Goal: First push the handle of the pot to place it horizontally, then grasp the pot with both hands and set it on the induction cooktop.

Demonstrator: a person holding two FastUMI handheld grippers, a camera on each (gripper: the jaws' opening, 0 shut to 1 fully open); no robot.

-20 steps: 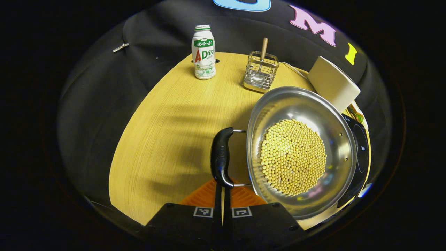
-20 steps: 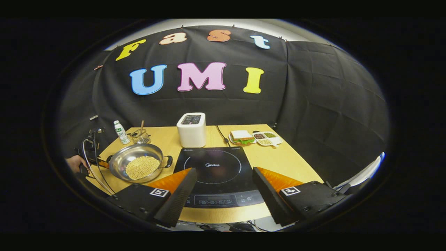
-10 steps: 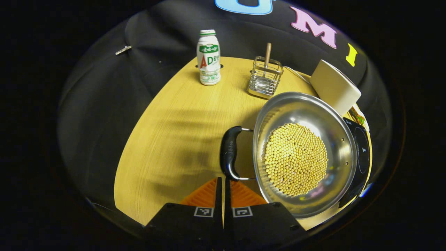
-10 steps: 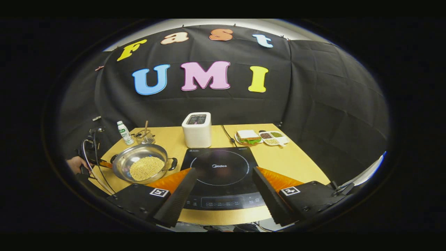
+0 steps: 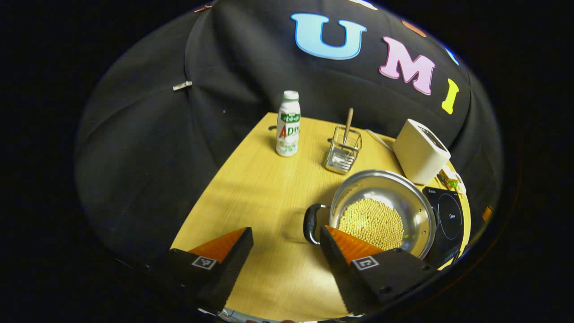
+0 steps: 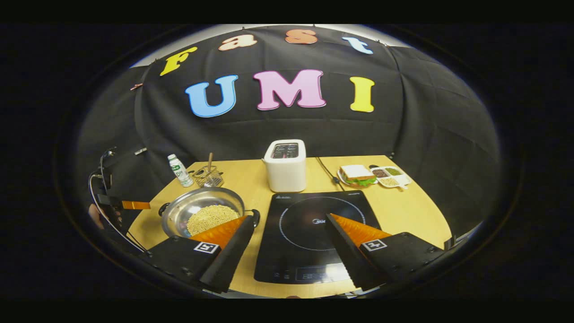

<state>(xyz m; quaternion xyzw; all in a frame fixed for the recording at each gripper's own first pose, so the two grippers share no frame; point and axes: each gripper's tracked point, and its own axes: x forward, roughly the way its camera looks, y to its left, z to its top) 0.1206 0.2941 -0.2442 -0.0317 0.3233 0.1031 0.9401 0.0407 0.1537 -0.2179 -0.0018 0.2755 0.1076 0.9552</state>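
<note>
On the yellow table (image 5: 251,188) sits the shiny pot (image 5: 381,211) (full of little yellow beans), just left of the black cooktop (image 6: 314,233). Its black handle (image 5: 310,223) sticks out toward the left gripper (image 5: 285,244), whose fingers are spread wide and hold nothing. Over the cooktop, the right gripper (image 6: 289,233) is spread wide too. A milk bottle (image 5: 287,124) and a white toaster (image 6: 285,165) stand behind.

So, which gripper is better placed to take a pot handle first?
Probably the left gripper: its open jaws sit right beside the pot's near black handle. The right gripper hovers open over the induction cooktop.
</note>
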